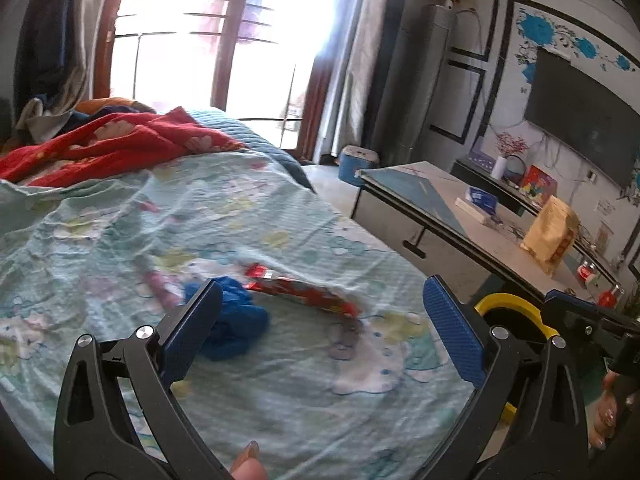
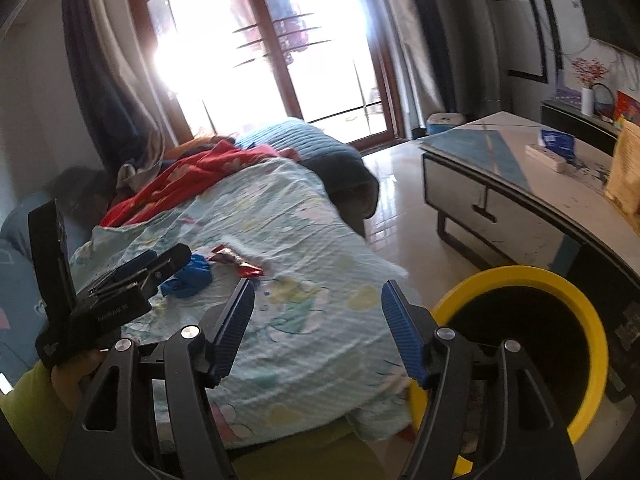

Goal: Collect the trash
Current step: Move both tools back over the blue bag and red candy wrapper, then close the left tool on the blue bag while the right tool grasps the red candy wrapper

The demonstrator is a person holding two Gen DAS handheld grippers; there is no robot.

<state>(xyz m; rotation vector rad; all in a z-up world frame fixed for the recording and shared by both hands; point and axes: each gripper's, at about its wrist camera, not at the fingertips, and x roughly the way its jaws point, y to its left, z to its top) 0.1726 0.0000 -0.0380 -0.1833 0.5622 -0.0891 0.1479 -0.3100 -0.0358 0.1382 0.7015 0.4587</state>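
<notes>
Two hand-held grippers (image 1: 322, 332) (image 2: 318, 326) spread above bedsheet (image 1: 120, 240)

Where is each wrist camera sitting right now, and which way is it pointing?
Left wrist: over the bed, facing the window; open left gripper frames the red wrapper and blue wad; a thumb shows below.
Right wrist: at the bed's near edge, facing the window; open right gripper over the sheet, yellow bin at right, left gripper at left.
Shared: bed, wrapper, wad, bin, table.
</notes>
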